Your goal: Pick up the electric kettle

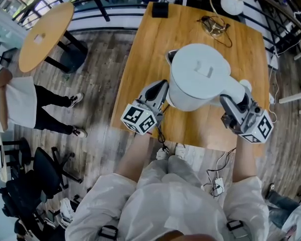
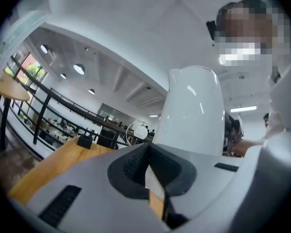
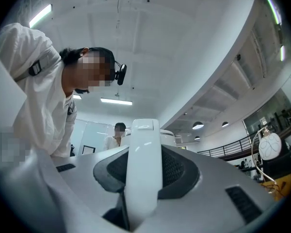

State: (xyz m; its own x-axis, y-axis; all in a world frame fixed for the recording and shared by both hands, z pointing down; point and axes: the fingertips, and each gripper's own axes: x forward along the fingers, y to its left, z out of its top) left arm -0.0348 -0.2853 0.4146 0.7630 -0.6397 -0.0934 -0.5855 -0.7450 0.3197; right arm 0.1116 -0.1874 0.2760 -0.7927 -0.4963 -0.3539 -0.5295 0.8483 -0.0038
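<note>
**Head view.** The white plastic electric kettle [image 1: 198, 77] is seen close beneath the camera, over the rectangular wooden table [image 1: 140, 49]. It is judged to be held clear of the tabletop, though its base is hidden. Its curved white handle [image 1: 235, 90] reaches to the right and is pinched by the right gripper [image 1: 231, 104]. The left gripper [image 1: 162, 89] is set low beside the kettle's left wall. Whether it touches the wall cannot be told from here.

**Left gripper view.** The jaws are pressed together with nothing between them. The smooth kettle wall rises just beyond the tips.

**Right gripper view.** The handle fills the gap between the ribbed dark pads, and the jaws are clamped on it.

**Risks.** The load is judged to be carried by a single pinch on a glossy handle.
- The kettle could pivot in the pads and swing or tip spout-down, more readily if it is tilted or moved sharply.
- A closed left gripper can only prop the kettle, and on the slick wall it could slide off and leave the kettle to lurch.

**Contents.** The kettle's lid is shut, so nothing inside is visible. Whether water is held within cannot be told. If there is any, its shifting weight would make a slip more likely.
</note>
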